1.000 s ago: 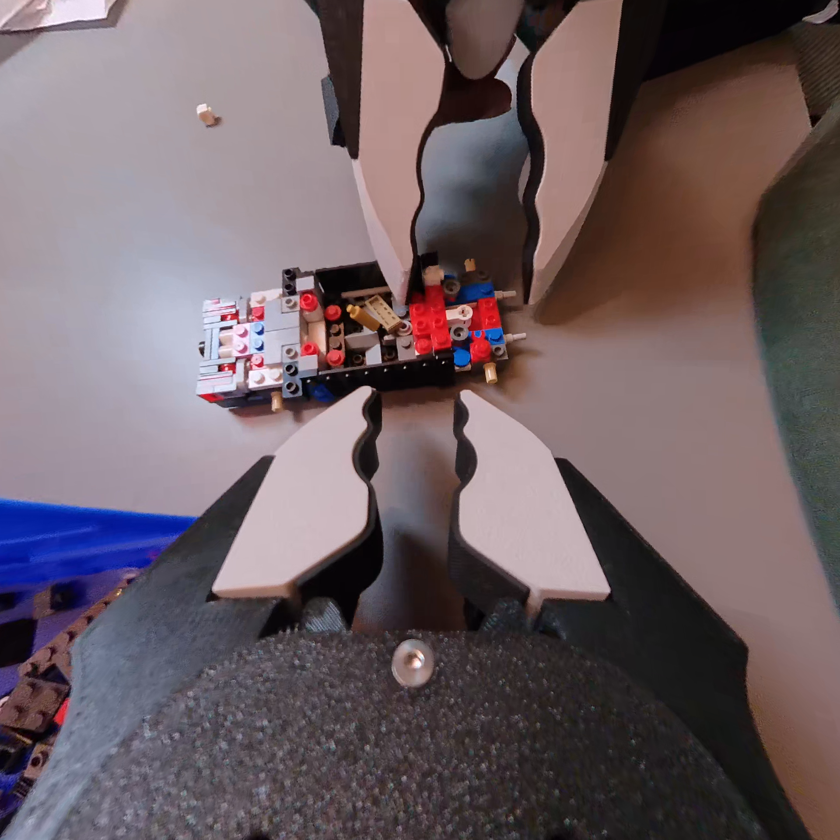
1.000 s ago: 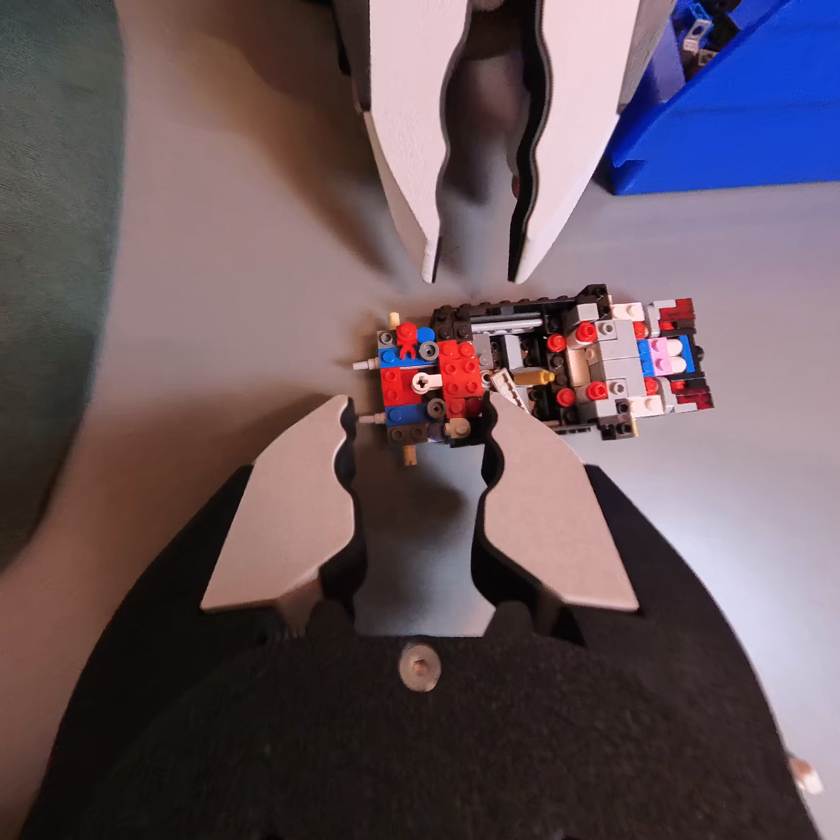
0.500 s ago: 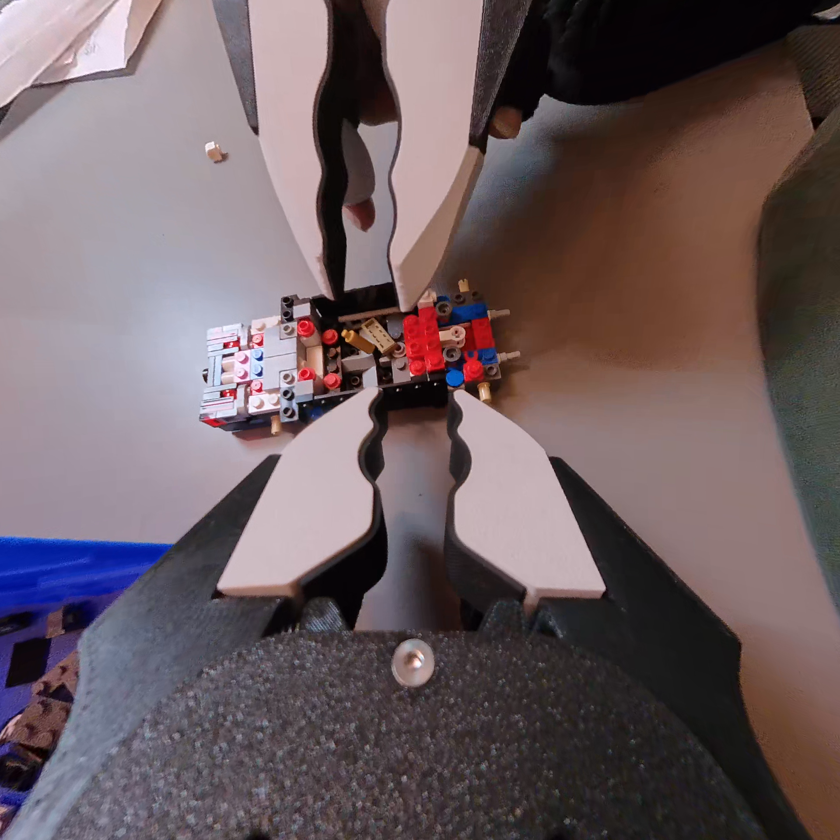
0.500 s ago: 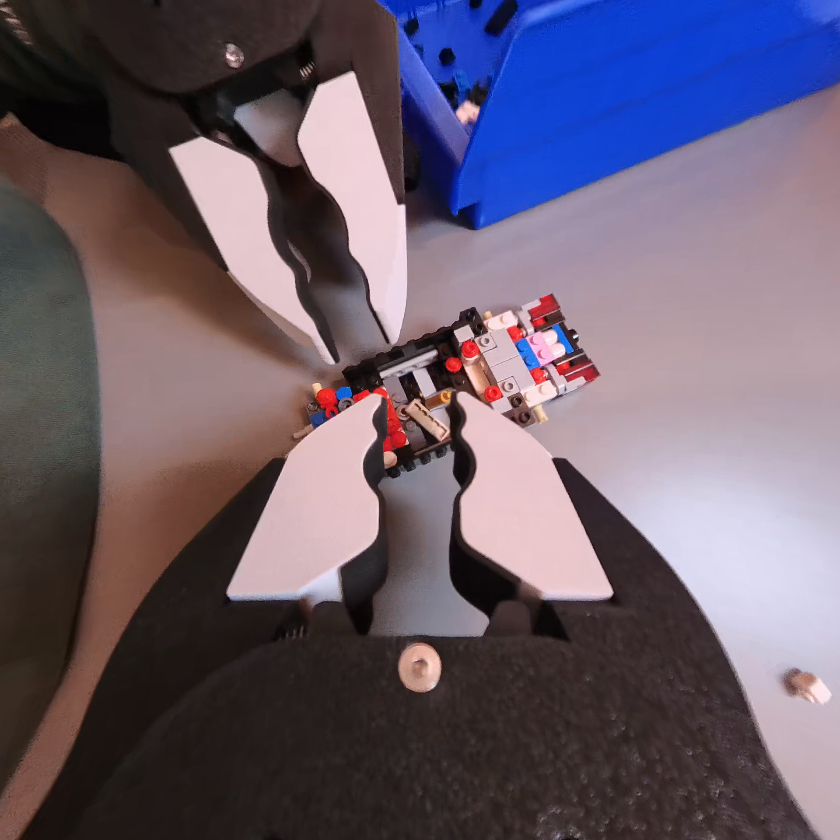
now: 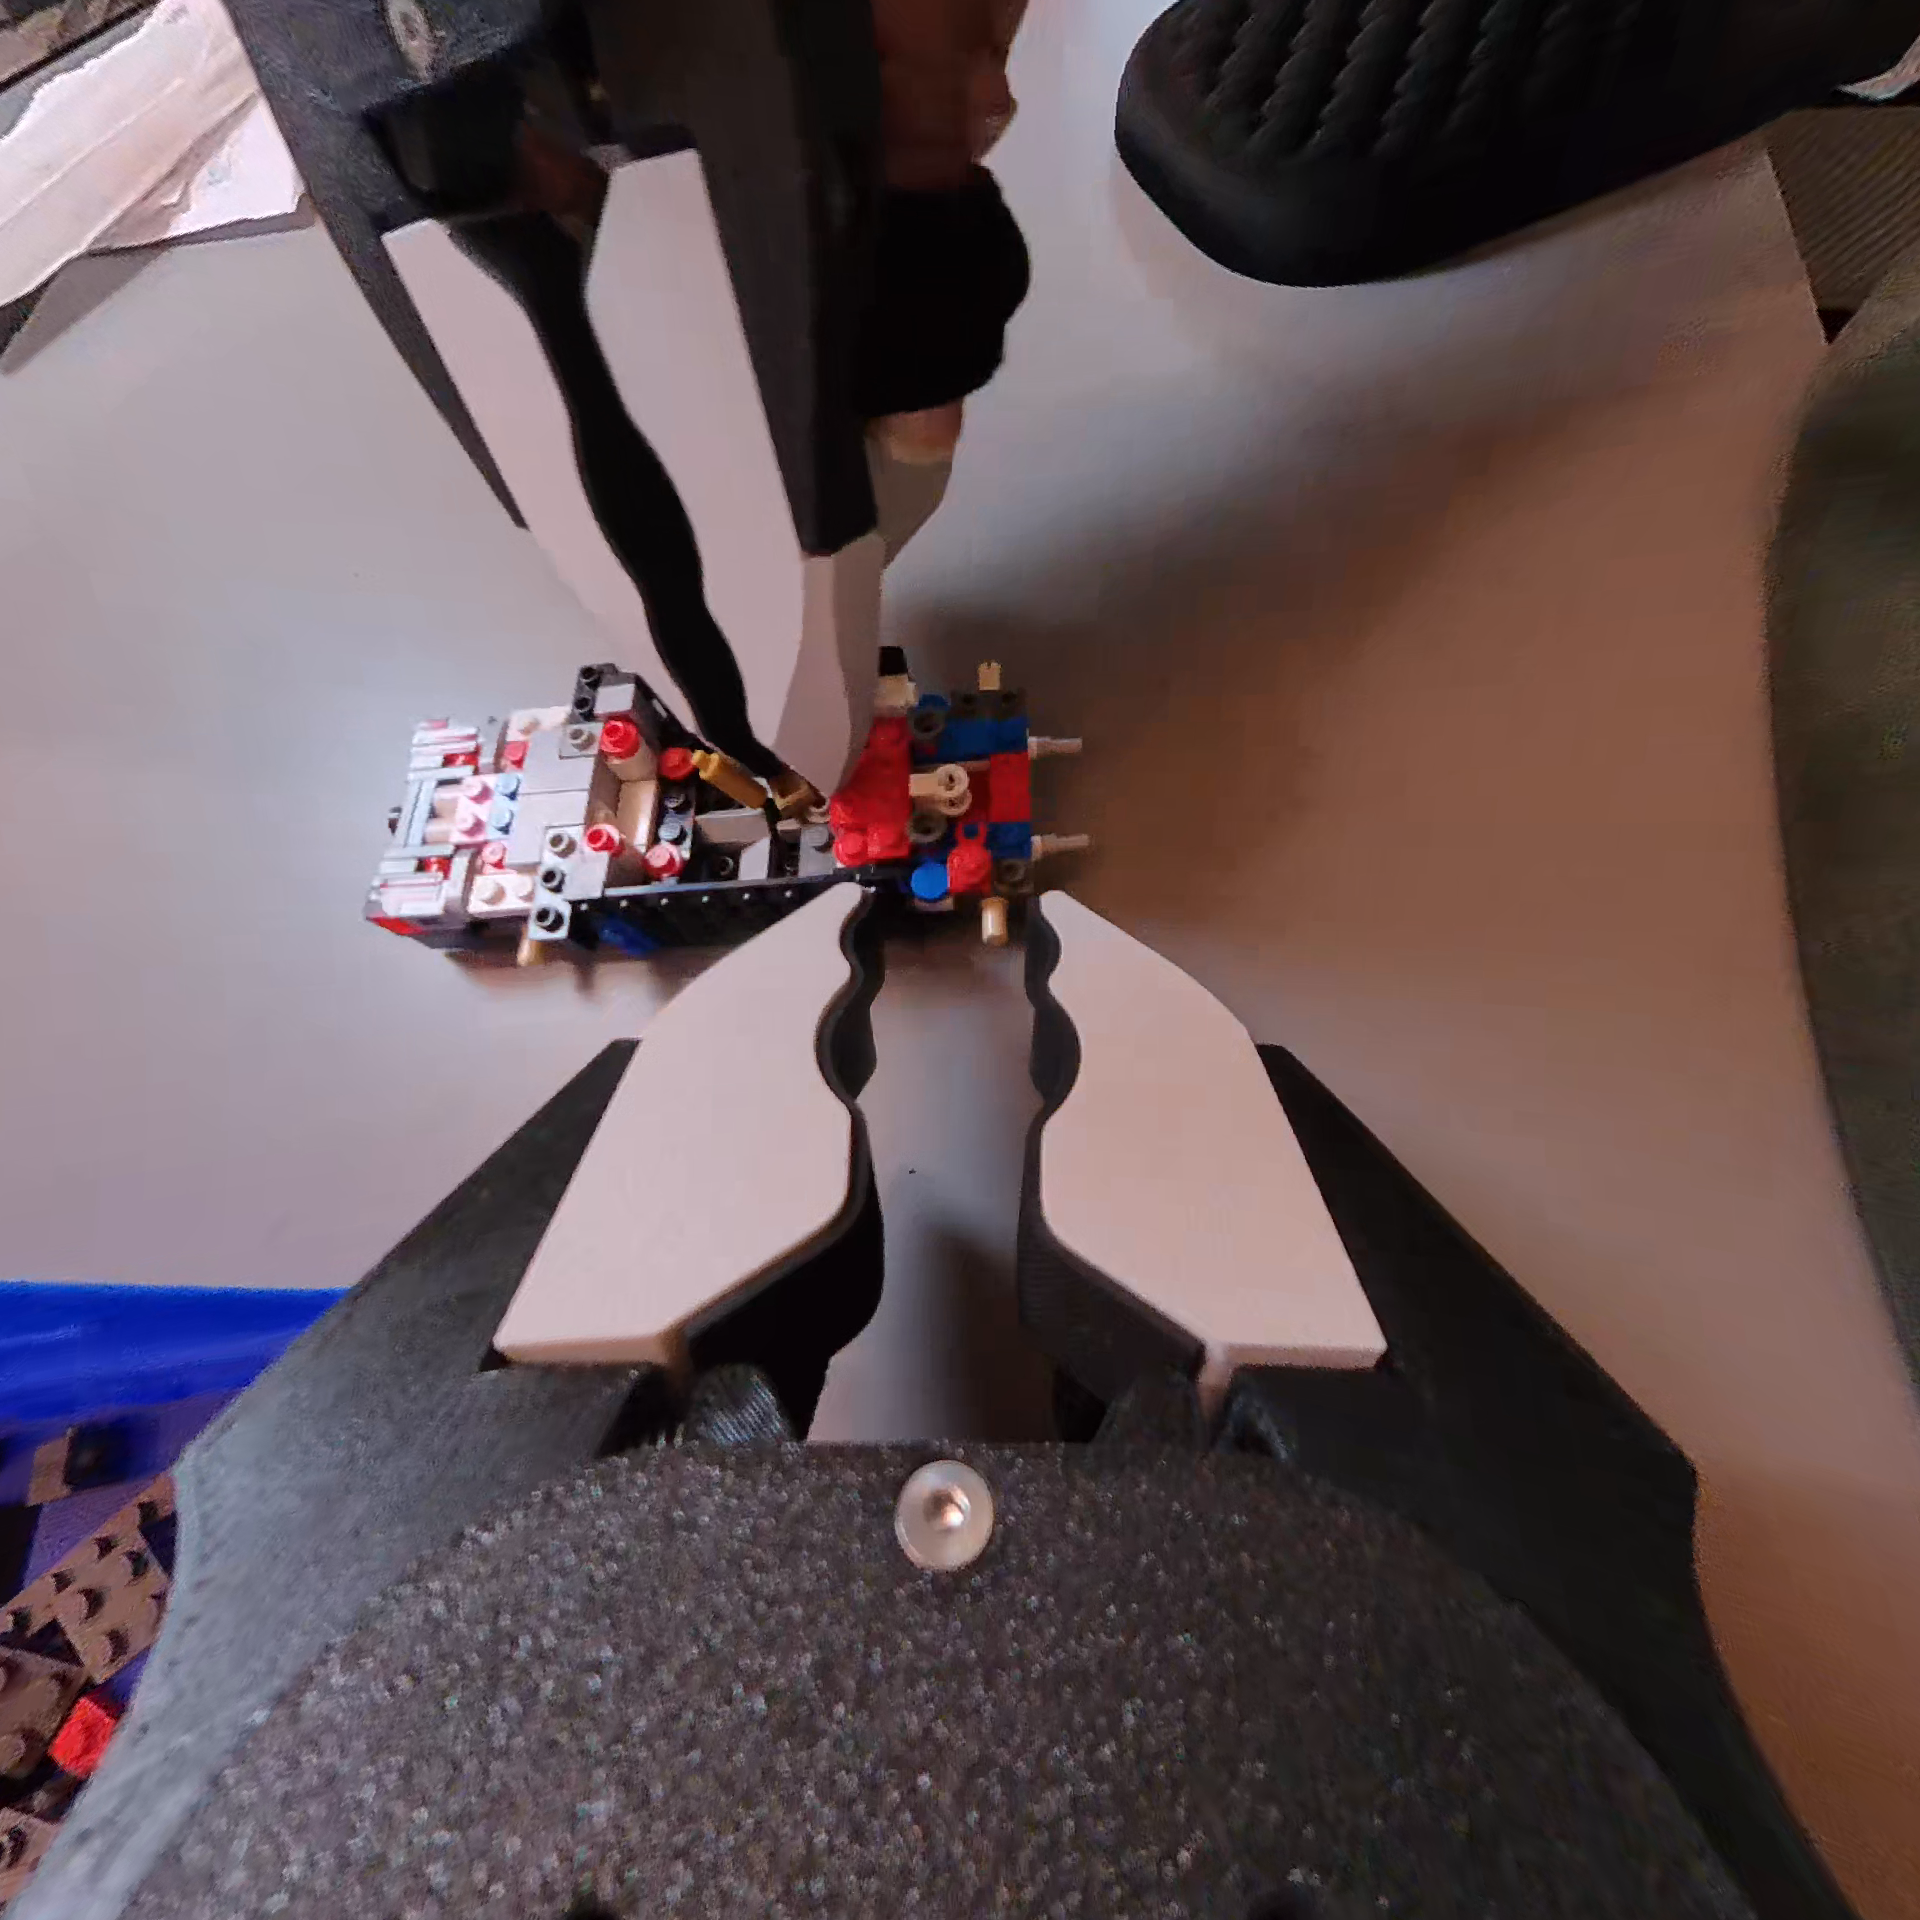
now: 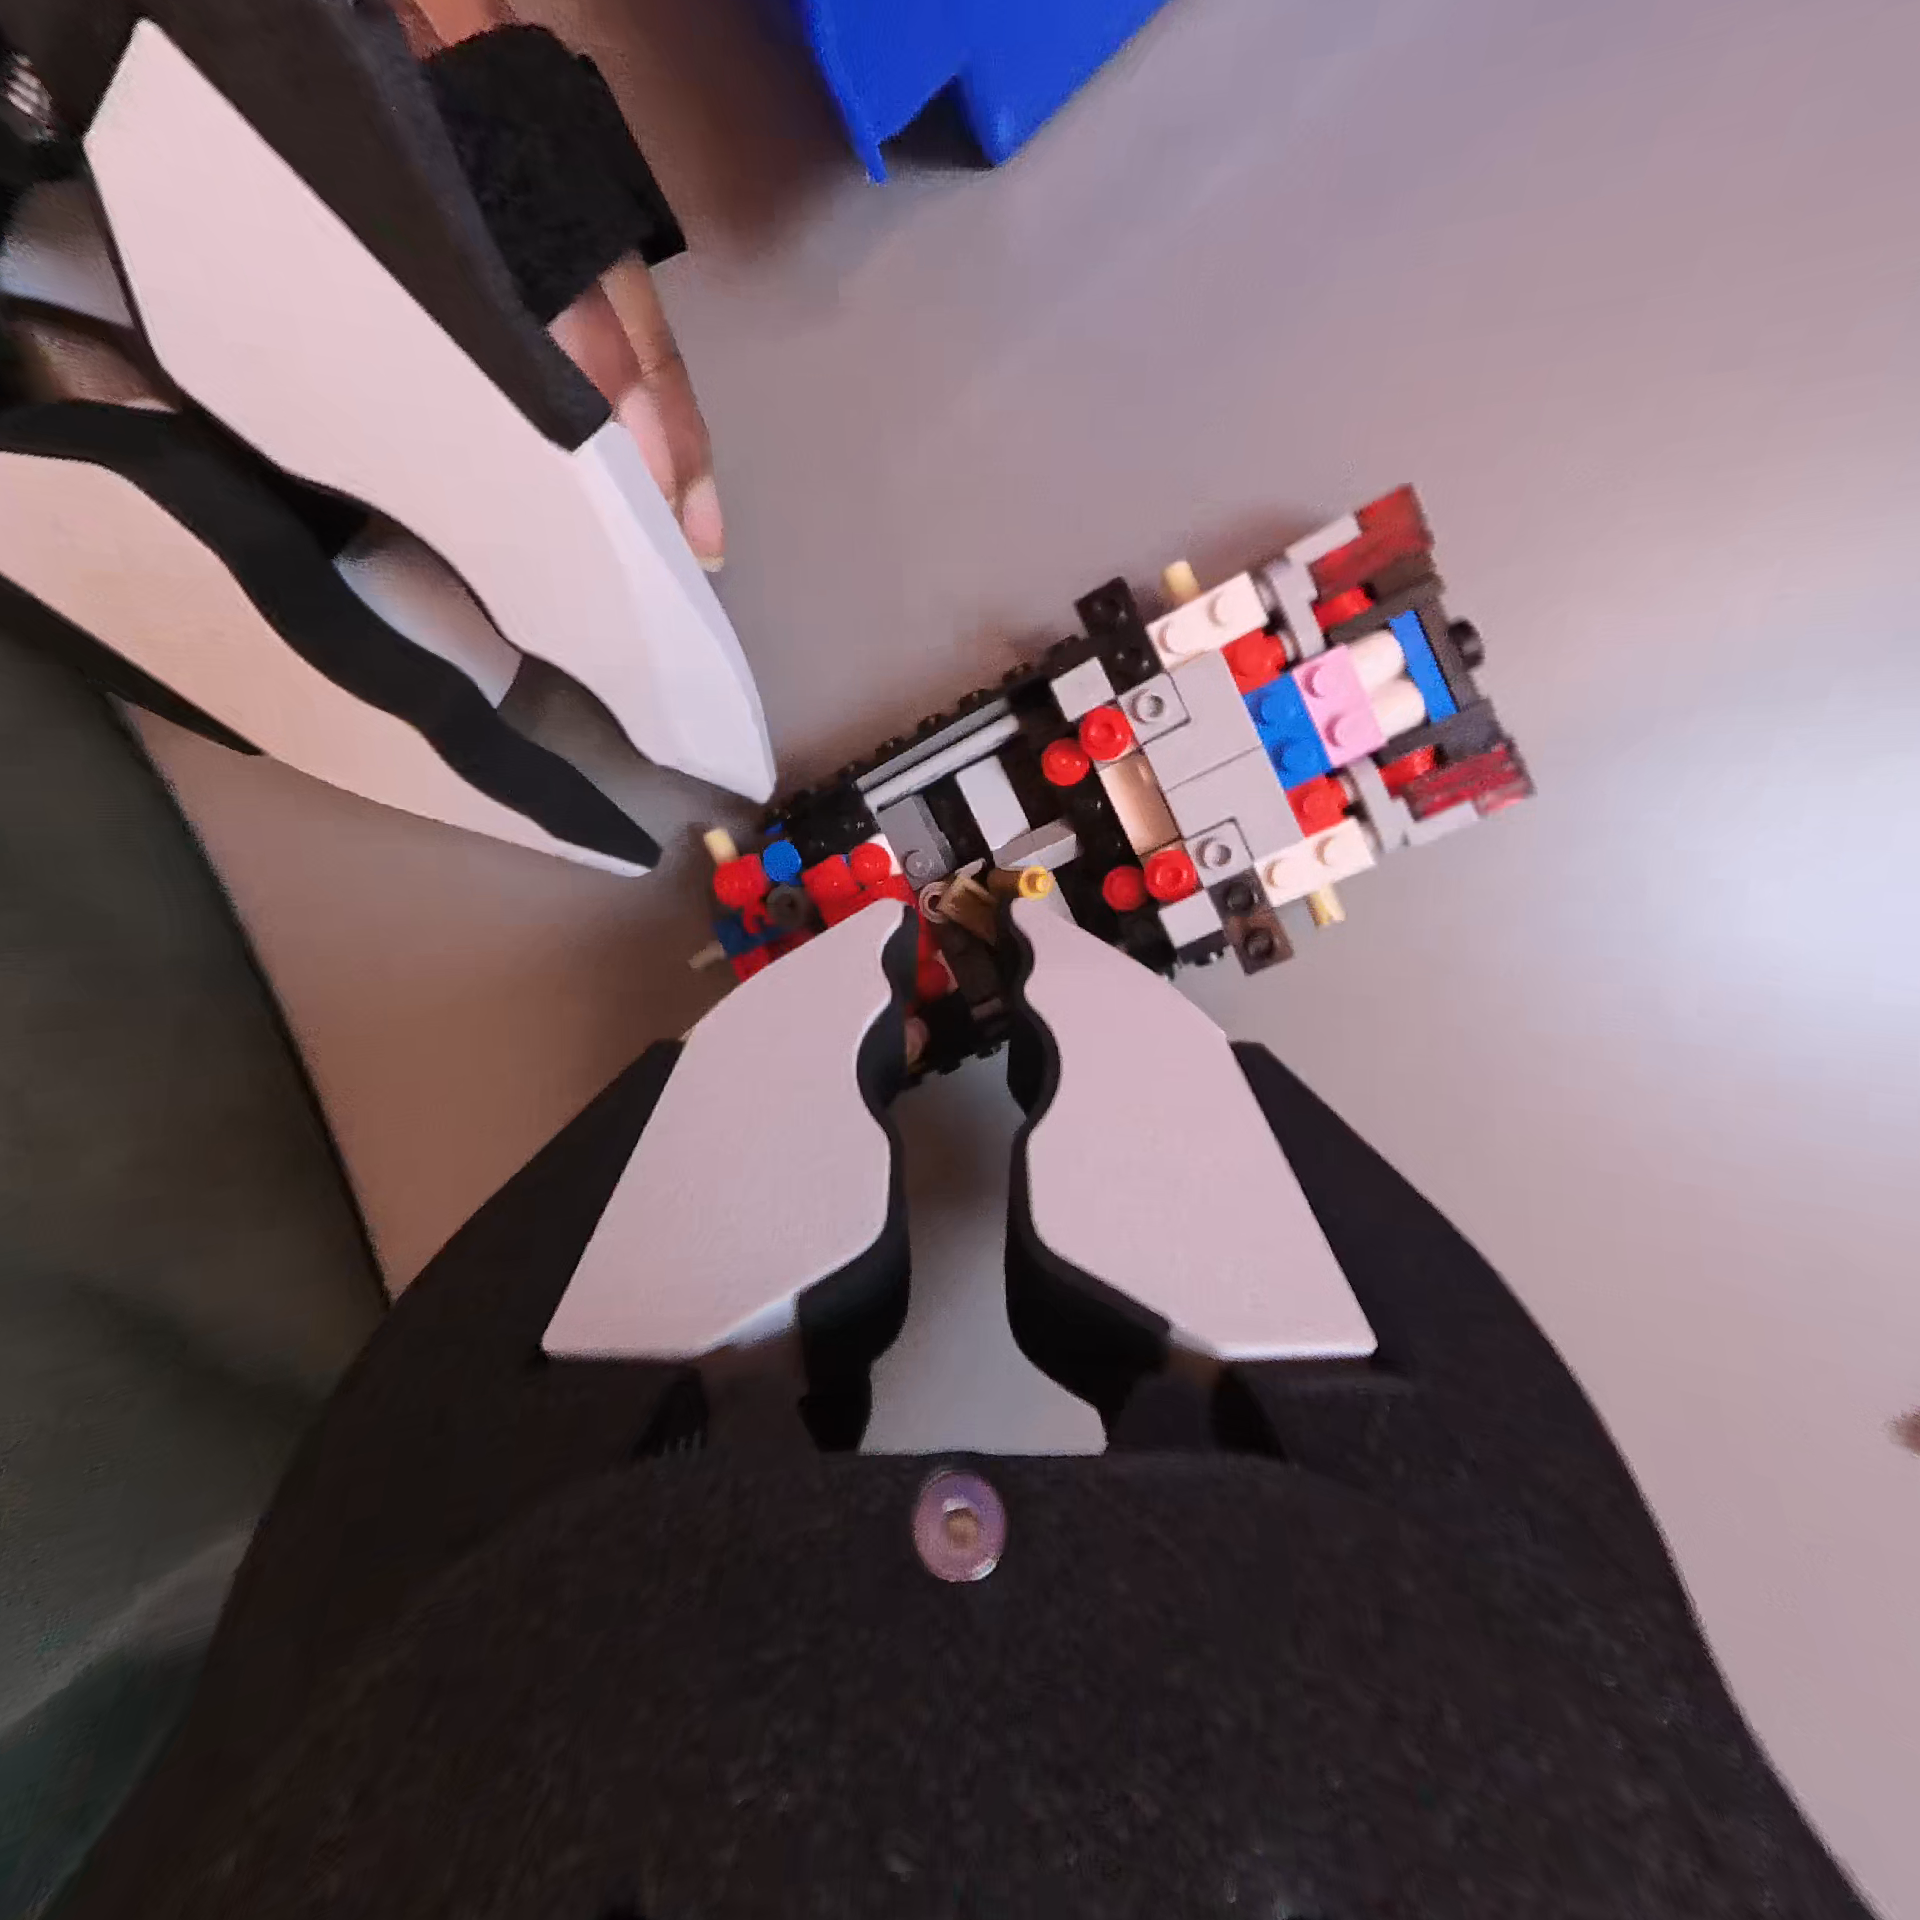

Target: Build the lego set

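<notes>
A: How far along is the build?

B: Well along, I'd judge. The lego model point(image 5: 717, 810) lies flat on the grey table point(image 5: 208, 582) as one long assembled piece — a grey, white and pink end, a black middle, and a red and blue end with small pegs sticking out. The top is open, with bare studs showing across much of it, so more bricks probably have to go on.

A: And spare parts?

B: The blue bin point(image 5: 125, 1340) near the left gripper has loose bricks in it, and its corner shows again in the right wrist view. That suggests plenty is left to add.

A: What are the grippers doing?

B: The left gripper point(image 5: 945, 909) has its fingers apart and holds nothing, its tips just beside the model's near edge at the red and blue end. The right gripper point(image 6: 961, 920) reaches into the middle of the model, tips spread a little around a small tan piece point(image 6: 961, 899) — whether it actually pinches it I cannot tell, since the picture is blurred there.

A: Anything else?

B: Some paper point(image 5: 114, 187) at the table's far edge.
</notes>
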`<action>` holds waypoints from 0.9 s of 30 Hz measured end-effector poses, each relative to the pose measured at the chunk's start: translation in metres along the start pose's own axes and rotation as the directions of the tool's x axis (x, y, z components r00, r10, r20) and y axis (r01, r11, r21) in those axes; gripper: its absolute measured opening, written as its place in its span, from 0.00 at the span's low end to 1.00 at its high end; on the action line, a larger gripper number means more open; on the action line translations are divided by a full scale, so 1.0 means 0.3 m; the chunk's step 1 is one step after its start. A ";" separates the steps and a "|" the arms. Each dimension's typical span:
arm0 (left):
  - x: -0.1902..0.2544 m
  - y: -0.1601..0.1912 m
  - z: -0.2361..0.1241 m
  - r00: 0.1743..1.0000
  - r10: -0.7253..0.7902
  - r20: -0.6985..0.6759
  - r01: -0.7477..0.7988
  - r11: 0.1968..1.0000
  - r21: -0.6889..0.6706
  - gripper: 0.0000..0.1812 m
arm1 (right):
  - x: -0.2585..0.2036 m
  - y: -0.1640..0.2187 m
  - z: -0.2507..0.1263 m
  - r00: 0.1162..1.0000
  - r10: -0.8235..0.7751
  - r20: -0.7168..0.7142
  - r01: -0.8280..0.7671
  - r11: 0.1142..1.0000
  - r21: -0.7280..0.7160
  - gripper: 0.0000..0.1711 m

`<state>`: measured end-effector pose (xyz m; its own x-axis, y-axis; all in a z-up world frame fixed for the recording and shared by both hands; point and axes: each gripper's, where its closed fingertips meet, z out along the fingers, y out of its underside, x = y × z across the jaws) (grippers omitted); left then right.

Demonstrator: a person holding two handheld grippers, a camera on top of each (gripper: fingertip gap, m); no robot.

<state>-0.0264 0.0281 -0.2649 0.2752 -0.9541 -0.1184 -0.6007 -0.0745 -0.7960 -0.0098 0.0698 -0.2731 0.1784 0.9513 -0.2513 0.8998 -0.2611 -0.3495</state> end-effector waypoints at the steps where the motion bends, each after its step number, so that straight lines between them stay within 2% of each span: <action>1: 0.003 0.000 0.000 1.000 0.001 -0.002 -0.001 1.000 0.000 0.14 | -0.001 0.000 0.001 1.000 0.002 0.008 -0.002 1.000 -0.009 0.08; 4: 0.006 0.002 0.001 1.000 0.008 -0.004 -0.008 1.000 -0.002 0.14 | -0.009 -0.002 0.002 1.000 -0.002 0.031 0.003 1.000 -0.014 0.04; 5: 0.005 0.004 0.001 1.000 0.008 -0.003 -0.008 1.000 -0.004 0.14 | -0.002 -0.001 0.002 1.000 -0.010 0.023 0.010 1.000 -0.014 0.00; 10: -0.007 0.009 -0.009 1.000 0.001 0.005 -0.001 1.000 -0.001 0.14 | -0.019 -0.016 -0.028 0.998 -0.040 0.057 0.037 0.997 0.066 0.00; 13: -0.015 0.010 -0.013 1.000 -0.011 0.011 0.011 1.000 0.001 0.14 | 0.013 -0.022 -0.059 0.997 -0.074 -0.039 0.077 0.994 0.078 0.00; 14: -0.015 0.010 -0.013 1.000 -0.015 0.010 0.015 1.000 0.000 0.14 | 0.022 -0.021 -0.061 0.993 -0.094 -0.069 0.098 0.993 0.065 0.01; 15: -0.015 0.011 -0.012 1.000 -0.015 0.009 0.015 1.000 -0.002 0.14 | 0.024 -0.019 -0.060 0.990 -0.117 -0.084 0.121 0.992 0.047 0.08; 16: -0.013 0.012 -0.010 1.000 -0.013 0.008 0.013 1.000 -0.005 0.14 | 0.025 -0.017 -0.055 0.986 -0.141 -0.094 0.143 0.989 0.024 0.10; 22: -0.008 0.024 -0.006 1.000 -0.003 0.003 0.003 1.000 -0.024 0.14 | 0.039 0.010 -0.008 0.963 -0.241 -0.117 0.224 0.964 -0.139 0.11; 27: -0.011 0.027 -0.010 1.000 -0.007 0.001 0.007 1.000 -0.026 0.14 | 0.035 0.012 0.004 0.958 -0.264 -0.111 0.241 0.953 -0.186 0.11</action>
<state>-0.0345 0.0298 -0.2691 0.2802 -0.9533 -0.1130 -0.6181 -0.0891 -0.7810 -0.0050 0.0786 -0.2780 -0.0220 0.9986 -0.0480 0.9742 0.0106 -0.2255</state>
